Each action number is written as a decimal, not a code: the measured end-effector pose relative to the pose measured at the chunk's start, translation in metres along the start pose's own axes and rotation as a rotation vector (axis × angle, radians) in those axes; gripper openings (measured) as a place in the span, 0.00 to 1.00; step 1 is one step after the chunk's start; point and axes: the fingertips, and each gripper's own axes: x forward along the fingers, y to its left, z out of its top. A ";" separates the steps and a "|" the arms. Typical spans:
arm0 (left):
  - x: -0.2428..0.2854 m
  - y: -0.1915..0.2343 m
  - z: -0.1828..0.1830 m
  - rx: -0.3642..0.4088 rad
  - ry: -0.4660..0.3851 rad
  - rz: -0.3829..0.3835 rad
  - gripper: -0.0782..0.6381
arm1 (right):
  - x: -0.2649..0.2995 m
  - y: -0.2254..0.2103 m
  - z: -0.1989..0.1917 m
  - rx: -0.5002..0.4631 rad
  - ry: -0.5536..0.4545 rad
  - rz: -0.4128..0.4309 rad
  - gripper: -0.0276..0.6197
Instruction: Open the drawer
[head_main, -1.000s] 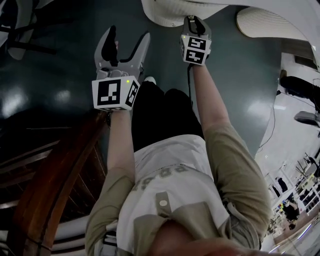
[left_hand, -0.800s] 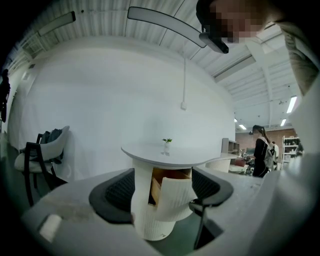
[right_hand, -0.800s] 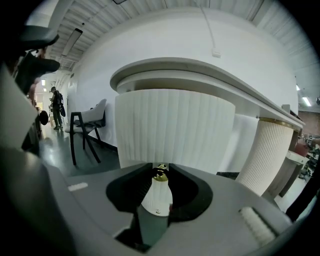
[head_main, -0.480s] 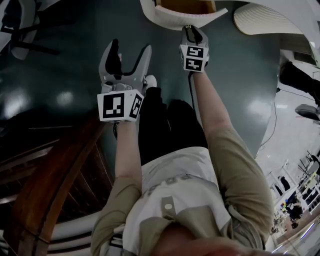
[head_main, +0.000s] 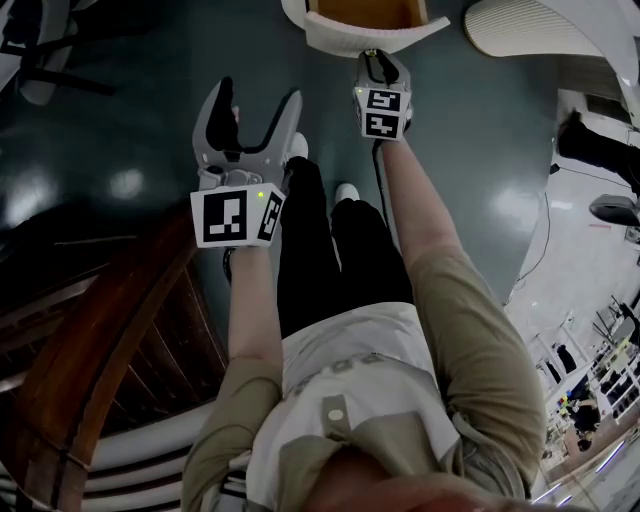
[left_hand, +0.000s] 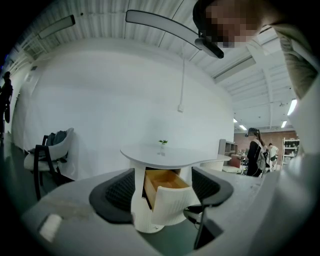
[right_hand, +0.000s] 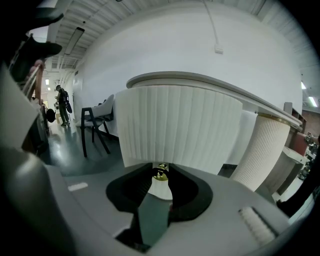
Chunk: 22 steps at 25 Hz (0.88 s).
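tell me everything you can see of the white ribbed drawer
The white ribbed drawer has a curved, fluted front and a light wooden box behind it, empty as far as it shows. It stands pulled partly out of the white ribbed pedestal under the white tabletop. A small brass-coloured knob sits low on its front; the right gripper is shut on it.

The head view is dim, with soft glare patches on the dark floor (head_main: 120, 185); both gripper views are bright, fisheye-curved and black-cornered.
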 end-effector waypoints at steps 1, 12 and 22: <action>-0.001 -0.002 0.002 0.005 0.001 -0.001 0.62 | -0.002 0.001 -0.001 0.002 0.005 0.006 0.21; -0.008 -0.018 0.019 0.025 -0.002 0.013 0.62 | -0.019 0.005 -0.011 0.001 0.034 0.030 0.21; -0.019 -0.024 0.019 0.018 0.001 0.036 0.62 | -0.035 0.007 -0.021 0.006 0.050 0.038 0.21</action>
